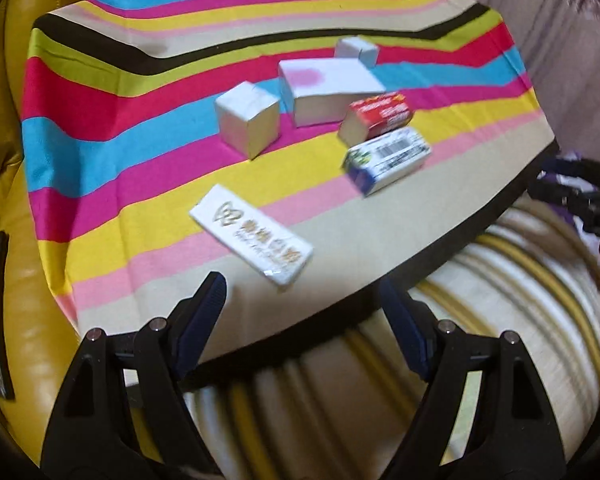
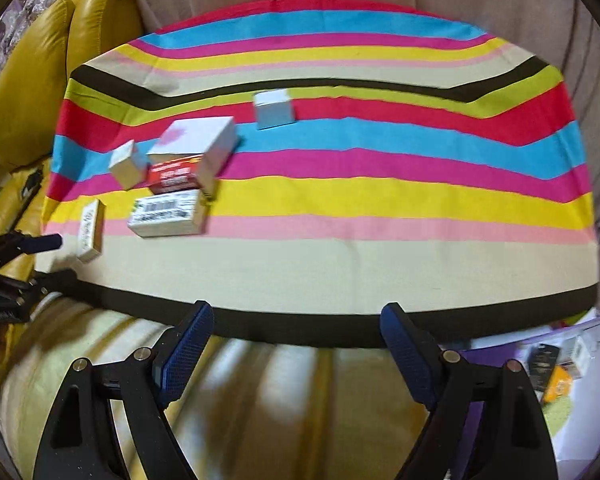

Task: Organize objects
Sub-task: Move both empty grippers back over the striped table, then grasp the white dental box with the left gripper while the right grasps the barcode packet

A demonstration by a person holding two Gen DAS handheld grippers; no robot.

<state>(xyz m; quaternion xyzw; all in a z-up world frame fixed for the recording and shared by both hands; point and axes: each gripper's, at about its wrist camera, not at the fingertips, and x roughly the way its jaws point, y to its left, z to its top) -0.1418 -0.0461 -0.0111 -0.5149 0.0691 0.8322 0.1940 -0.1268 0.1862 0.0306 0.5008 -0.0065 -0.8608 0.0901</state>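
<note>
I see a table under a striped cloth [image 2: 340, 200] in bands of red, blue, pink, yellow, beige and black, with a yellow leather sofa [image 2: 32, 92] to its left and a pale curtain behind. Every box sits on the left half of the cloth as my right camera shows it.

The biggest is a flat white box with a pink blotch on top [image 1: 332, 84], lying on the blue and magenta bands. In front of it a red carton [image 1: 380, 114] leans against its near corner, and just before that lies a white carton with a barcode [image 1: 388, 158]. A flat white packet with gold lettering [image 1: 252, 236] lies apart, nearest my left side, on the pink and beige bands. A white cube [image 1: 248, 120] stands left of the big box, and a smaller white cube [image 1: 356, 51] stands behind it on the red band.

My left gripper [image 1: 304, 300] hangs over the near table edge, jaws wide apart, nothing between them. My right gripper [image 2: 298, 320] hangs likewise at the black border, jaws spread and empty.
</note>
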